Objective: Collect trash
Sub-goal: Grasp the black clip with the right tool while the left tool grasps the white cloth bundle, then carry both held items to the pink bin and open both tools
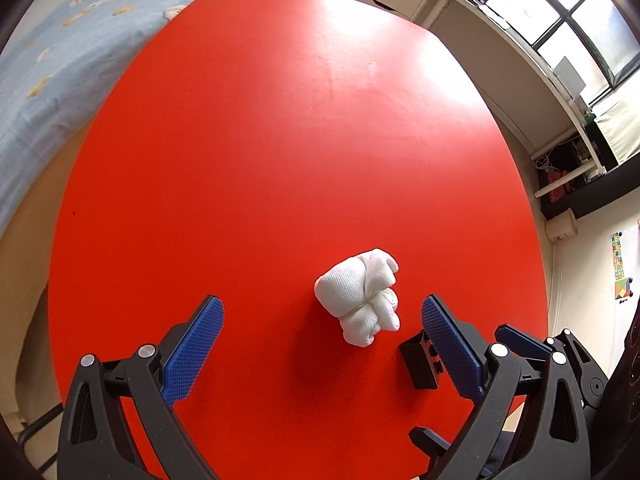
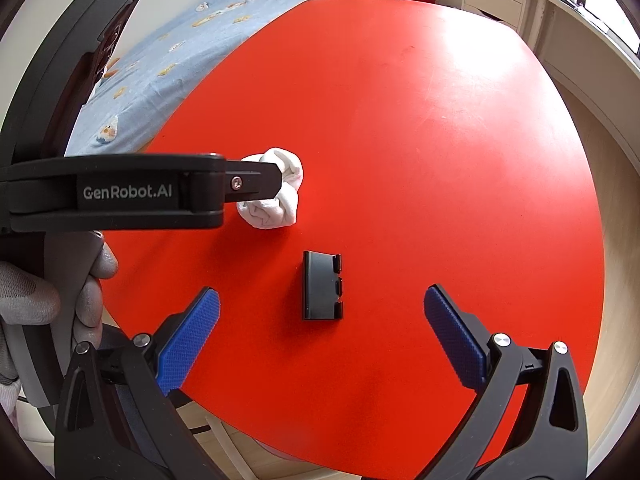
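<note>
Blue-padded left tongs (image 1: 322, 344) hang spread wide just above the red counter (image 1: 280, 140), holding nothing. Their gap is lined up on the white crumpled wad (image 1: 362, 296), which sits on the counter slightly beyond the fingertips and toward the right-hand pad; that reads as a straddle set up for a pinch. The wad looks soft and should squash as the pads meet it.

Over on the right wrist view, the right tongs (image 2: 322, 320) are equally wide and empty, aimed at a small black plastic piece (image 2: 323, 286) lying flat near the counter's near edge, just ahead of their pads. Each hand seems to have taken one item so both could be gathered together. The two items lie near each other but apart. No bin shows in either view.
</note>
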`<state>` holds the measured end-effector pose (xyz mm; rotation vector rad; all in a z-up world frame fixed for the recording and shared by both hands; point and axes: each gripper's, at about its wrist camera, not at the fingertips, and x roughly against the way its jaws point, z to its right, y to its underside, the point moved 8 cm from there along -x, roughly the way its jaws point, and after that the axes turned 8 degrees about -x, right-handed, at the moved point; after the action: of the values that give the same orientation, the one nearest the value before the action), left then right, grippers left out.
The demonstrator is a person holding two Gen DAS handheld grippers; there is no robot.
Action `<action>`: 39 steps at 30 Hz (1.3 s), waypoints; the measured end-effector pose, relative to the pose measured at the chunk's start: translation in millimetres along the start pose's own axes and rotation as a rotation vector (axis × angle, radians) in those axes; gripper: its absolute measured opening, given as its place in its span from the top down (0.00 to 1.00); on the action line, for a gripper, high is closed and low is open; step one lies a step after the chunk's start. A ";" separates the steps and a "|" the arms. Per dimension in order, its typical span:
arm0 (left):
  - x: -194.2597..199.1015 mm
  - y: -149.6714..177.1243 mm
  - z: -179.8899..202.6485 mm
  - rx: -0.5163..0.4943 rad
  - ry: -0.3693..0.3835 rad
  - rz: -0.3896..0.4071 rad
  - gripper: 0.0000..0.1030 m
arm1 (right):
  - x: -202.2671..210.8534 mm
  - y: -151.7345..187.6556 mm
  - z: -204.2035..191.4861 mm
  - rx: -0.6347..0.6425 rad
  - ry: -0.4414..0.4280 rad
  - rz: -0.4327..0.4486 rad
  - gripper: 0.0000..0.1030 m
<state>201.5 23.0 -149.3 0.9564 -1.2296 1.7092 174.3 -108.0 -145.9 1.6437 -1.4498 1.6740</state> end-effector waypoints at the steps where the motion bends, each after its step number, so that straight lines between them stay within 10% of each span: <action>1: -1.9 -0.3 -0.4 0.005 -0.003 -0.001 0.07 | -2.7 0.0 0.7 -0.002 0.003 -0.004 0.03; 9: -10.6 0.6 -1.2 0.052 0.001 -0.008 0.08 | -14.4 -0.9 1.8 -0.008 0.004 -0.024 0.22; 19: -12.7 2.9 4.1 0.007 0.001 -0.028 0.67 | -19.4 1.8 -2.9 0.021 0.011 -0.039 0.77; 39: 14.4 3.9 8.7 -0.157 -0.035 0.079 0.69 | -1.7 1.5 -2.9 0.021 0.015 0.003 0.78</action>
<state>193.4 16.4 -135.6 0.8564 -1.4193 1.6349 172.0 -105.5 -147.4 1.6369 -1.4336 1.7048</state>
